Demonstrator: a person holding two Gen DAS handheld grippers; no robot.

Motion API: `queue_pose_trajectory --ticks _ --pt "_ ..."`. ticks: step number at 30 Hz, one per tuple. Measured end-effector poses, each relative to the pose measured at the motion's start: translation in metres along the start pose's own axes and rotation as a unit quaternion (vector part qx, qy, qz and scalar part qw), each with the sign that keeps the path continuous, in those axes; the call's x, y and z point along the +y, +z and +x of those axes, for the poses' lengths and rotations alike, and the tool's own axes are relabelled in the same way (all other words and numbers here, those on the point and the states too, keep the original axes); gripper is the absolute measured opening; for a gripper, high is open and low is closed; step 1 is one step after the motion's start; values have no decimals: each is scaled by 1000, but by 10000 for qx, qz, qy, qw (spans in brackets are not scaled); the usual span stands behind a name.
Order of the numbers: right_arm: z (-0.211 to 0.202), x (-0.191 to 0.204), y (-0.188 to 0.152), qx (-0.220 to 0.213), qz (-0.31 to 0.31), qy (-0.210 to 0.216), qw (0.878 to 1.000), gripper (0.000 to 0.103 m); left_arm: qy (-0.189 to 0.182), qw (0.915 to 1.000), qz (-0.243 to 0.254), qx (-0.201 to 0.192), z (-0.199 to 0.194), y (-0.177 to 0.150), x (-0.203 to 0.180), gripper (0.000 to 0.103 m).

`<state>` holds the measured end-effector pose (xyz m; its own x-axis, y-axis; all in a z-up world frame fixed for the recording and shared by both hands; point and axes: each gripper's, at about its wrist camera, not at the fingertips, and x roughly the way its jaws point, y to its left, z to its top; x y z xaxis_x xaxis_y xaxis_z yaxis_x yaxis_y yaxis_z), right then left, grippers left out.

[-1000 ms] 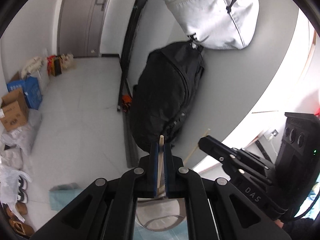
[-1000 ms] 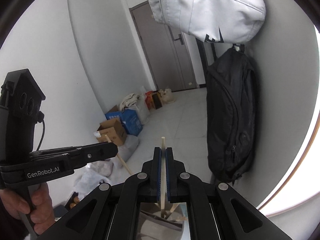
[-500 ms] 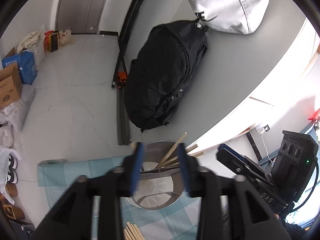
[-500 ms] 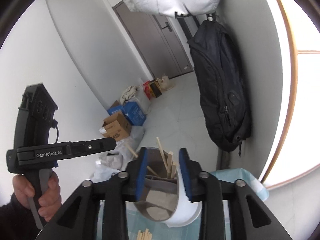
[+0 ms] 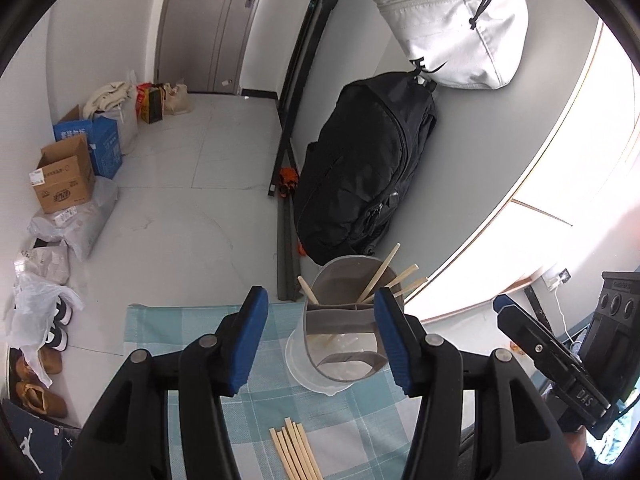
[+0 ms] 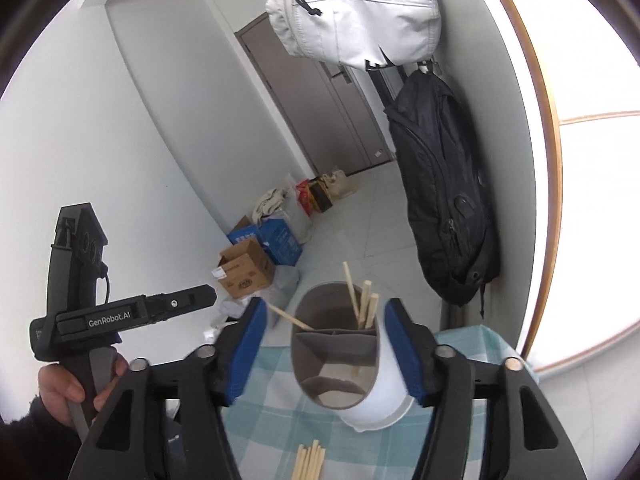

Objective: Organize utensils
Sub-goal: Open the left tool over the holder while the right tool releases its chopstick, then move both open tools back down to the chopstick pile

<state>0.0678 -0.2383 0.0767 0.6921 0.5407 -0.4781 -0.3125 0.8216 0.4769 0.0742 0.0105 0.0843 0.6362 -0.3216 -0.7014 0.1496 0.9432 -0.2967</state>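
A grey utensil holder (image 5: pixel 344 312) with inner dividers stands on the checked tablecloth (image 5: pixel 192 320). Several wooden chopsticks (image 5: pixel 380 272) stand in it, leaning out. It also shows in the right wrist view (image 6: pixel 334 344) with its chopsticks (image 6: pixel 362 300). More chopsticks (image 5: pixel 294 454) lie in a bundle on the cloth in front of the holder, also seen in the right wrist view (image 6: pixel 310 460). My left gripper (image 5: pixel 320 336) is open and empty above the cloth, just short of the holder. My right gripper (image 6: pixel 326 348) is open and empty, with the holder between its blue pads (image 6: pixel 402 340).
A black backpack (image 5: pixel 364 168) and a white bag (image 5: pixel 460 28) hang on the wall beyond the table. Cardboard boxes (image 5: pixel 64 176), bags and shoes sit on the floor at left. The other gripper's body shows at each view's edge (image 5: pixel 560 364) (image 6: pixel 116 316).
Both grippers were shut on one chopstick each a second ago. Both have opened, and the chopsticks now stand in the holder. Both views have tilted down toward the table.
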Motion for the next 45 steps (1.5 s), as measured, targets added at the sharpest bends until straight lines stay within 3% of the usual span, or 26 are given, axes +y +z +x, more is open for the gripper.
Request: queue_pose_trajectory --ticks 5,7,8,16,26,30,33,40,42,45 --pt "-13 16 -7 -10 -154 112 9998 76 181 9995 -105 -218 -18 -13 0 52" --pt "-17 23 -11 -15 -264 133 9996 77 239 9991 -147 -331 -26 -20 -1 67" --pt "-20 27 -14 -39 -325 148 9994 77 247 9988 -152 -400 -29 -23 -2 68" --pt "-34 48 -40 -36 -657 359 9972 84 349 9971 -29 -677 -47 -51 -4 70" --pt "-32 60 -88 72 -1044 97 9945 84 631 9949 -171 -767 -42 -104 21 73" --pt "-12 55 -105 548 -1054 -125 9928 84 870 9928 -293 -768 -26 -118 32 73" --pt "12 46 -118 1257 -872 -118 9882 82 913 9939 -357 -513 -9 -127 40 73" --pt "59 30 -146 2331 -561 -350 9702 60 973 9934 -562 -240 9 -140 66 73" --pt "73 28 -150 2535 -520 -415 9651 59 1051 9926 -545 -257 9 -142 72 73" --pt "94 25 -155 2844 -475 -450 9565 45 1116 9919 -563 -207 12 -143 79 73"
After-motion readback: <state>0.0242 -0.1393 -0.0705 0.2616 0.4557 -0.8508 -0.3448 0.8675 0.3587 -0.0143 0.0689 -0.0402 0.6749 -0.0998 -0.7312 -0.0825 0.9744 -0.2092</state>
